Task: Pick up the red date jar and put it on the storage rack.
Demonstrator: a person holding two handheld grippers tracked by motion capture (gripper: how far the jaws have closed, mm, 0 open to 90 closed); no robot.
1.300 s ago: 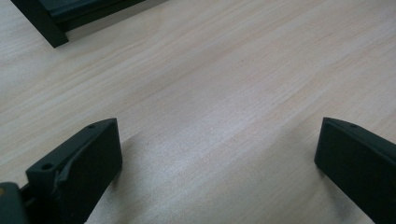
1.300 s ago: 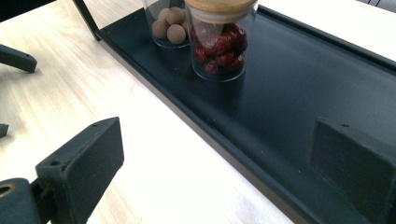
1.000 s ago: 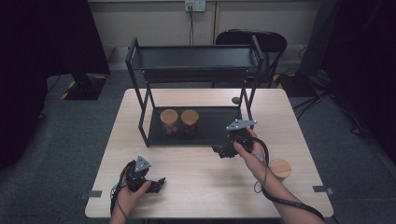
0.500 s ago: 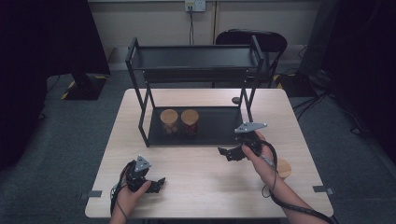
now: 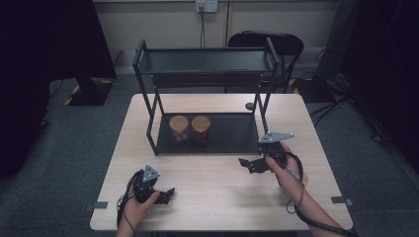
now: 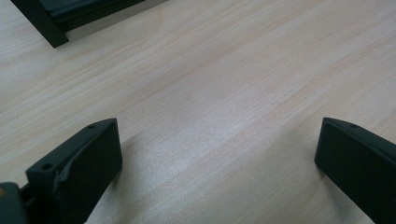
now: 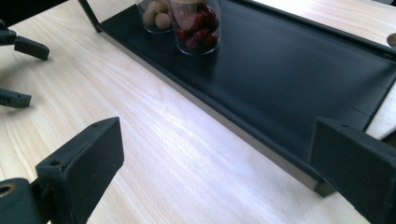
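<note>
My right tongs (image 5: 249, 165) sit at centre right of the high view, jaws wide apart and empty. A round wooden-topped jar (image 5: 303, 178) shows lower right, half hidden behind my right forearm, so it lies behind the tongs, away from where they face. My left tongs (image 5: 165, 194), lower left, also gape empty, well apart from it on the counter (image 5: 217, 197).

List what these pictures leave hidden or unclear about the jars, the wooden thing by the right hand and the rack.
- Wooden round thing, high view: mostly covered by the right hand; what it is stays unclear.
- Jar of red pieces and jar of tan balls, right gripper view: tops cut off by the upper edge.
- Small dark thing behind the rack, high view: too small to identify.
</note>
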